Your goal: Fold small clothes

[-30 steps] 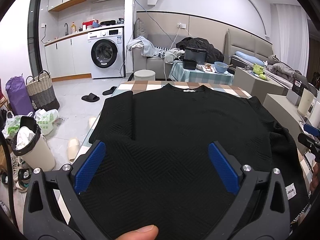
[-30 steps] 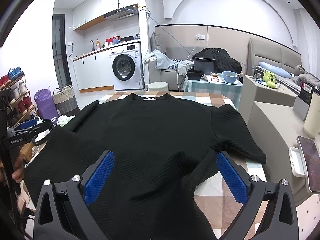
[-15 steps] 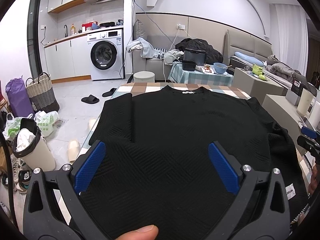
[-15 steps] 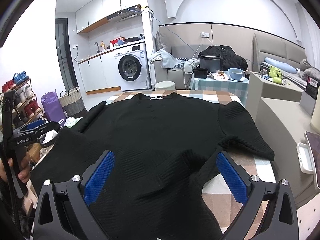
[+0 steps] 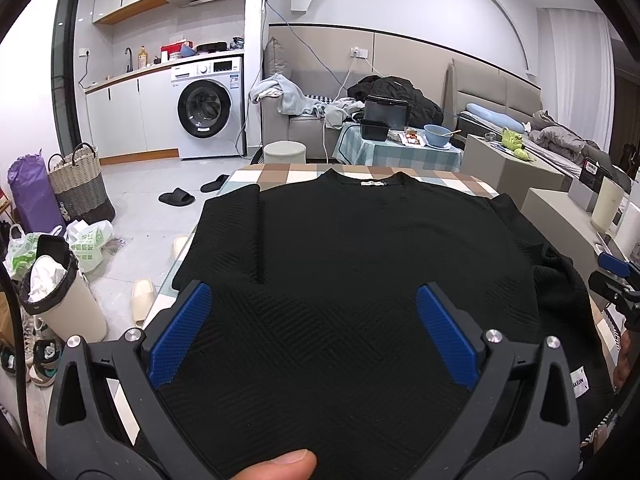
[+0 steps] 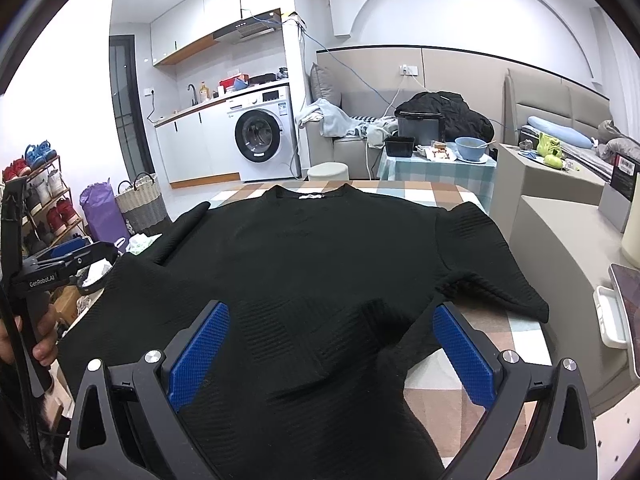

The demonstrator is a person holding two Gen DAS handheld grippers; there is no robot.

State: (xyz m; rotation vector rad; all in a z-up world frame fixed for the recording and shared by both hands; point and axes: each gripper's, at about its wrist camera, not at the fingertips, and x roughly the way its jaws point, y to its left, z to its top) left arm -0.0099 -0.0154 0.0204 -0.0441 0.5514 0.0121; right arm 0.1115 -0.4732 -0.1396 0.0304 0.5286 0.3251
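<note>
A black textured top (image 5: 352,264) lies spread flat on the checkered table (image 5: 280,172), its collar and white label (image 5: 374,183) at the far end. My left gripper (image 5: 314,300) hovers open over the near hem, with cloth under both blue pads. A thumb (image 5: 288,458) shows at the bottom edge. In the right wrist view the same top (image 6: 312,264) has its right sleeve (image 6: 484,264) spread outward and a rumpled fold near the hem. My right gripper (image 6: 330,316) is open above that fold. The left gripper (image 6: 60,260) shows at the left, held by a hand.
Left of the table, a lined bin (image 5: 60,300), slippers (image 5: 142,300) and a woven basket (image 5: 78,188) stand on the floor. A white tray (image 6: 610,316) and a tablet (image 6: 628,292) sit on the beige bench at the right. Bare tabletop (image 6: 460,400) shows beside the hem.
The right wrist view has drifted slightly, bringing a little more of the room's left side into sight. The top lies the same and both grippers stay open.
</note>
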